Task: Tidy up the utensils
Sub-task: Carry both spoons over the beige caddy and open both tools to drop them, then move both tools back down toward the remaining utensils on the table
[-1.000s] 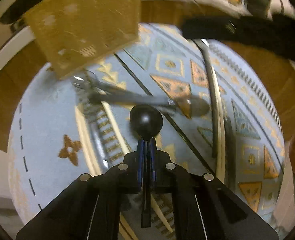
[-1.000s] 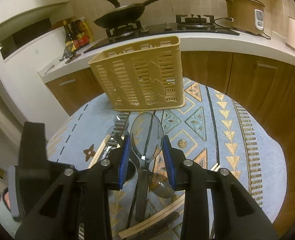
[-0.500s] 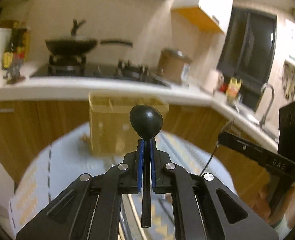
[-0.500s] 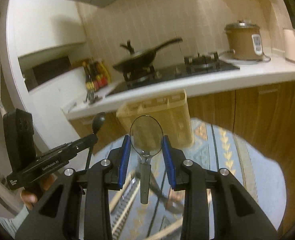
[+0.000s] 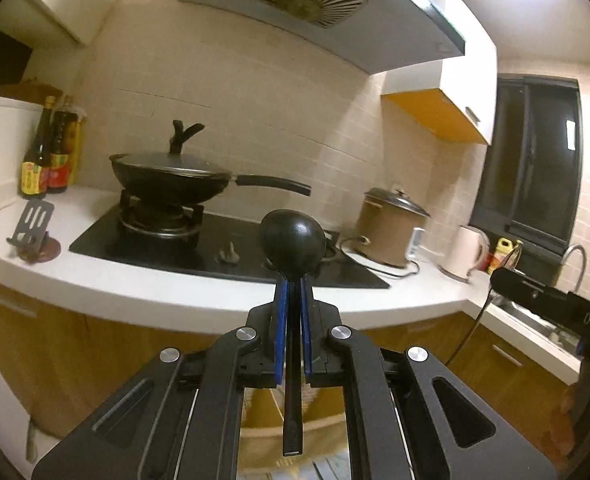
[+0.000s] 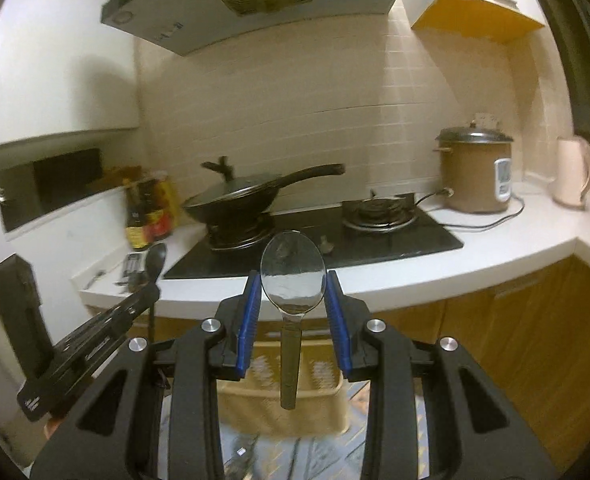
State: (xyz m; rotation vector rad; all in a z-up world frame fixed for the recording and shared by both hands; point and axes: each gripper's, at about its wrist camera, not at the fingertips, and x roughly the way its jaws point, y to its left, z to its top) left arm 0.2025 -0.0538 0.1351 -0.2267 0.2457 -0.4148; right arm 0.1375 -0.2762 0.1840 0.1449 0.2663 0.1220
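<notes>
Two spoons lifted, neither yet in the basket.

The left hand-held gripper [image 5: 293,292] is clamped on the handle of a black spoon [image 5: 294,244], bowl up just past its fingertips, handle hanging down between the fingers. The right hand-held gripper [image 6: 294,294] holds a metal spoon [image 6: 293,270] the same way, its bowl wedged between the blue pads [image 6: 252,308], though how firmly is hard to tell. Below and just ahead of the right one sits the tan basket [image 6: 319,404], blurred, with the patterned cloth [image 6: 327,456] under it. Judging from this, both pickups are done; lowering each spoon into the basket remains. Beyond lies the worktop [image 6: 495,248] with wok [image 6: 235,196].
</notes>
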